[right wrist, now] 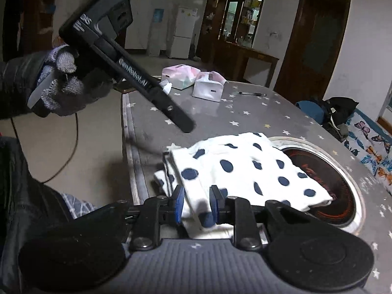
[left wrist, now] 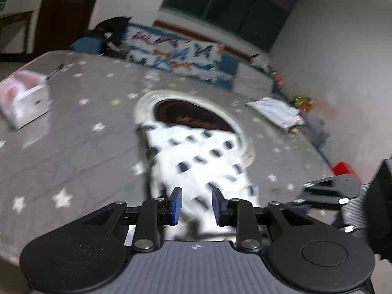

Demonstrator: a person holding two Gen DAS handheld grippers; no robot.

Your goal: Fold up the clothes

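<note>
A: Largest item first: we log the grey star-printed tablecloth over the table, serving as our folding surface. Set into it is a round metal-rimmed burner with a dark red-lettered glass top.

B: Next, the white garment with navy polka dots. We find it lying folded in layers near the table's front edge, one end overlapping the burner rim. We judge it is laid flat there so the folds hold.

A: Then two pale pink-and-white boxes at the far side, well apart from the work.

B: Now the tools. Our left gripper, held in a grey knit-gloved hand, hangs above the garment, blue pads parted, nothing between them: released.

A: Our right gripper sits low at the garment's near edge. Its jaws stand slightly apart; fabric shows in the gap, but whether the pads press it we cannot tell.
</note>
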